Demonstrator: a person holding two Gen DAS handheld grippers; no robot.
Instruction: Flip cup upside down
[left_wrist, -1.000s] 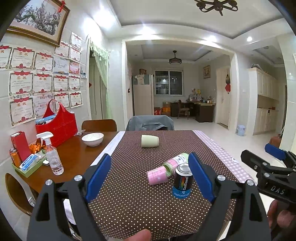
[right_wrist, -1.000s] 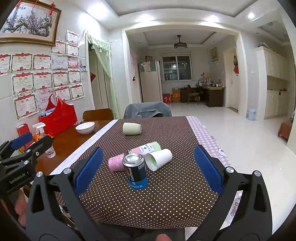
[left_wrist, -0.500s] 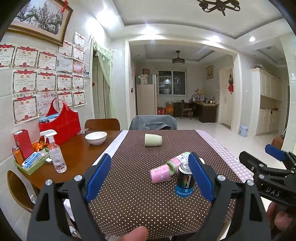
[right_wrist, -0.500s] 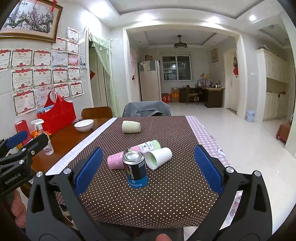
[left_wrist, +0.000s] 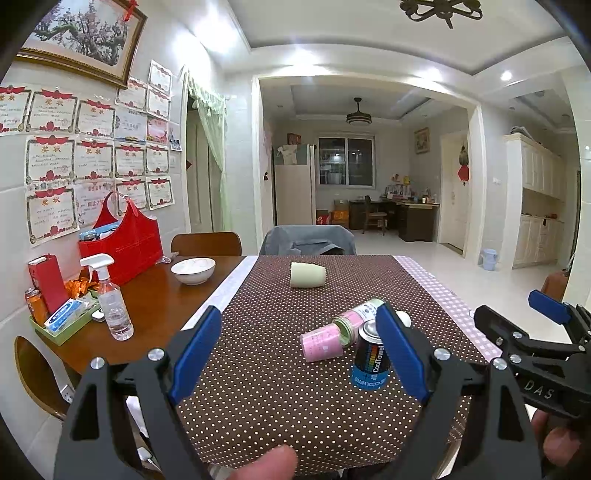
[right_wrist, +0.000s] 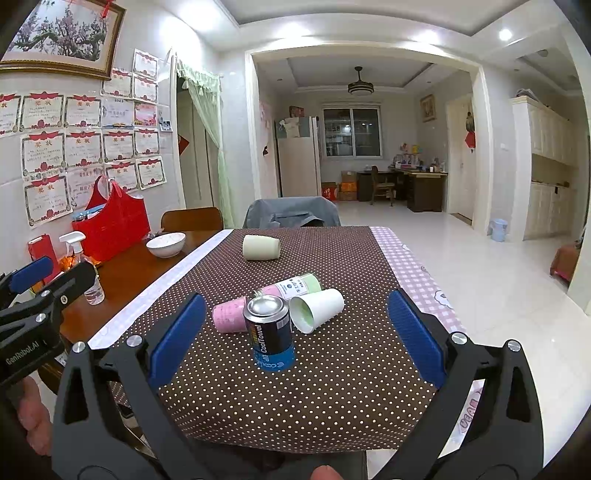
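Several paper cups lie on their sides on the brown dotted tablecloth (right_wrist: 332, 369). A white cup (right_wrist: 317, 309) with a green inside lies right of a dark can (right_wrist: 272, 334). A pink cup (right_wrist: 229, 315) lies left of the can, and a pink-and-green cup (right_wrist: 295, 286) behind it. A pale green cup (right_wrist: 260, 247) lies further back. In the left wrist view the pink cup (left_wrist: 320, 343), the can (left_wrist: 370, 360) and the pale green cup (left_wrist: 307, 274) show. My left gripper (left_wrist: 295, 354) and my right gripper (right_wrist: 295, 338) are open, held above the table's near edge, holding nothing.
On the bare wood at the left stand a white bowl (left_wrist: 193, 270), a spray bottle (left_wrist: 112, 299), a red bag (left_wrist: 123, 242) and a green tray (left_wrist: 64, 323) of small items. Chairs (left_wrist: 308, 240) stand at the far end. The right gripper (left_wrist: 546, 354) shows at the left view's right edge.
Both views have shifted slightly, with the cups and can a little lower and nearer in frame. Nothing on the table has moved, and both grippers stay open.
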